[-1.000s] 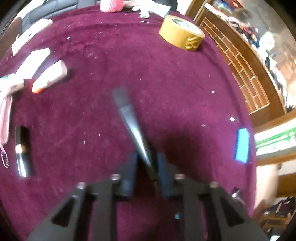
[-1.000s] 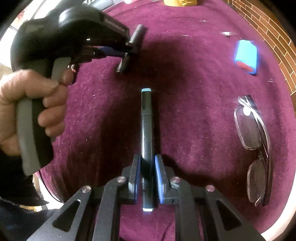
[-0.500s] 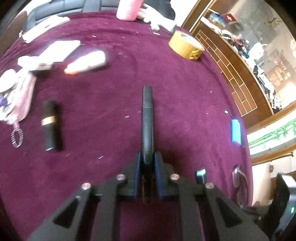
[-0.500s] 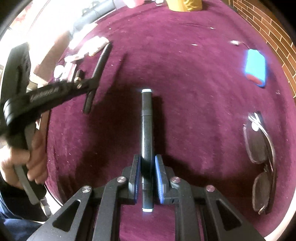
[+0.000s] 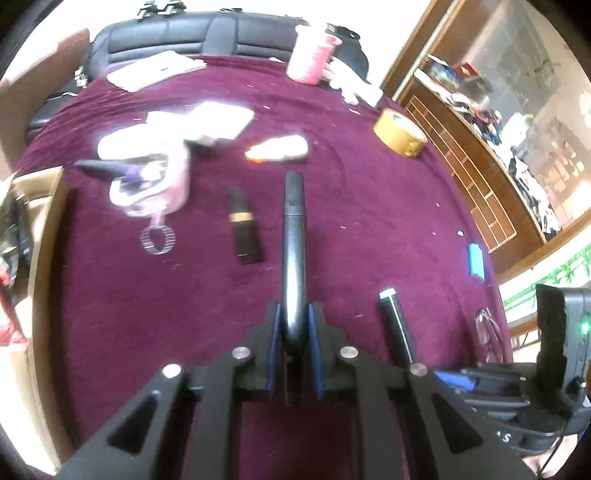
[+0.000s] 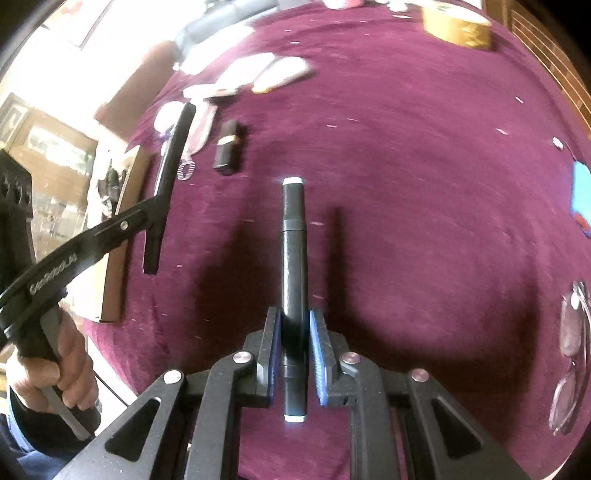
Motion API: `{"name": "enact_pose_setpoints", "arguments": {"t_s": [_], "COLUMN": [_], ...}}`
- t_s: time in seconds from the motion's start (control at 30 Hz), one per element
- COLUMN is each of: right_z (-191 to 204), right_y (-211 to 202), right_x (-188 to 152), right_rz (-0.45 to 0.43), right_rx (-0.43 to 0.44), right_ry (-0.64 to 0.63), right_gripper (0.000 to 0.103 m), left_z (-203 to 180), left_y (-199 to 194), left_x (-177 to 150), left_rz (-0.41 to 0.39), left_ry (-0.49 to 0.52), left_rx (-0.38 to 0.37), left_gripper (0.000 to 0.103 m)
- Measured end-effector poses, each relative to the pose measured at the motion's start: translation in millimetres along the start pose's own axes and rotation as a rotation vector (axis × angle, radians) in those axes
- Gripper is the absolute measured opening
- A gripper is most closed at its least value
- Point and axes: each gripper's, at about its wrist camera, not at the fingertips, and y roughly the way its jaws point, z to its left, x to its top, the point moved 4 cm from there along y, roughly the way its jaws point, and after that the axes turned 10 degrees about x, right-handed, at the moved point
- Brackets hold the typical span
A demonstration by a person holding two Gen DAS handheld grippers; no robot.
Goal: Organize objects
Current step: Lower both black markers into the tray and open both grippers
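Maroon tablecloth (image 5: 369, 206) — black sofa (image 5: 184, 33), wooden shelving (image 5: 480, 177) behind.

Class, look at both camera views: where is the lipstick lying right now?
The lipstick lies on the purple cloth, just left of the pen in the left gripper, beside a striped ring.

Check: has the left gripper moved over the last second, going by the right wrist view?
Yes. The left gripper, shut on a dark pen, has swung left and away, off the marker and toward the lipstick and cardboard box.
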Motion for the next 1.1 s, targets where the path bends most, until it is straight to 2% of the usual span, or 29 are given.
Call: {"name": "enact_pose_setpoints", "arguments": {"t_s": [0.63, 0.9, 1.1], "right_z": [142.6, 215.1, 270.7], "right_y": [64.5, 89.4, 114.5], "right_x": [20.3, 39.7, 53.2], "right_rz": [0.089, 0.117, 0.128], "right_rx": [0.079, 0.126, 0.157], "right_ry": [-0.23, -0.306, -0.375], "right_gripper": [0.018, 0.018, 0.018], "left_z": [162.9, 226.4, 275.3], "left_y": [-94.7, -118.4, -125.5], "left_x": [-32.9, -46.2, -60.8], "left_rz": [-0.141, -0.17, -0.162], "left_ry": [-0.253, -0.358, -0.42], "left_rx": [0.124, 0.171, 0.21], "left_gripper": [0.015, 0.015, 0.015]}}
